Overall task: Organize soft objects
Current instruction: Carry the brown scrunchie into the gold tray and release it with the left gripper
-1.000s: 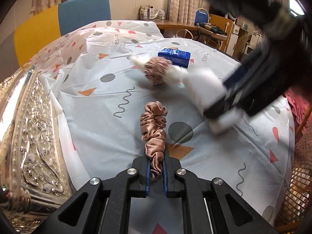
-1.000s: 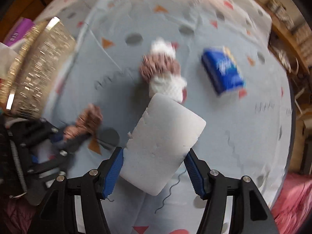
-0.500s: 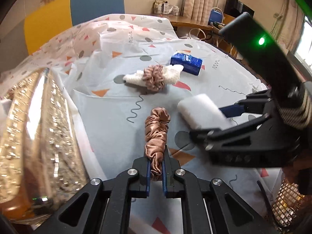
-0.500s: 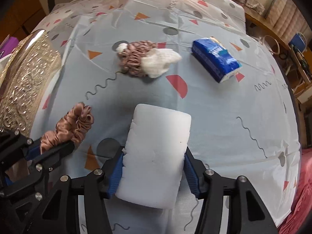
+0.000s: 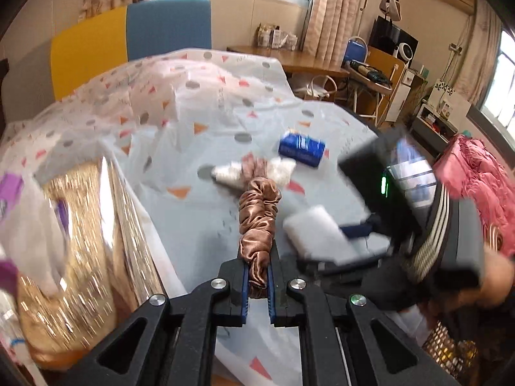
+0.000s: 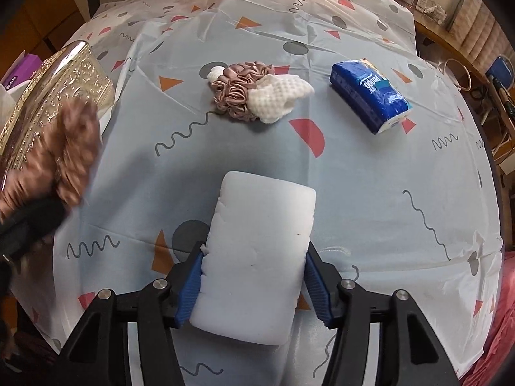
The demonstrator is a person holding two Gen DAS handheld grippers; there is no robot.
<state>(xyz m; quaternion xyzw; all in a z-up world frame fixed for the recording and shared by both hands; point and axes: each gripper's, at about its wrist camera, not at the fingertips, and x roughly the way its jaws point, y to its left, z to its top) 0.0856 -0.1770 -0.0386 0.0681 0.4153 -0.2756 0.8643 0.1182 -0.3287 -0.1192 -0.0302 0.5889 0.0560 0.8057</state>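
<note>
Here the left gripper (image 5: 257, 271) has its jaws drawn almost together, clenched on the near end of a brown satin scrunchie (image 5: 258, 222) that is pinched flat between the blue pads and stands out forward from them, lifted clear of the patterned tablecloth (image 6: 370, 193). The right gripper (image 6: 254, 276) holds its jaws much wider, spread to the width of a white foam block (image 6: 257, 257), whose two long sides are pressed by the blue pads; the block juts forward over the worktop, and its near end hangs below the fingers. In the right wrist view the scrunchie and the left gripper show as a blur at the left edge, just in front of a gold embossed box (image 6: 54, 96). Farther out on the cloth lies a second brown scrunchie (image 6: 239, 88), bunched and touching a white knobbly foam piece (image 6: 276, 99) that pokes out on both sides of it. To the right of that pair, apart from it, a blue tissue pack (image 6: 370, 91) lies flat. In the left wrist view the white block sits just right of the held scrunchie.
</note>
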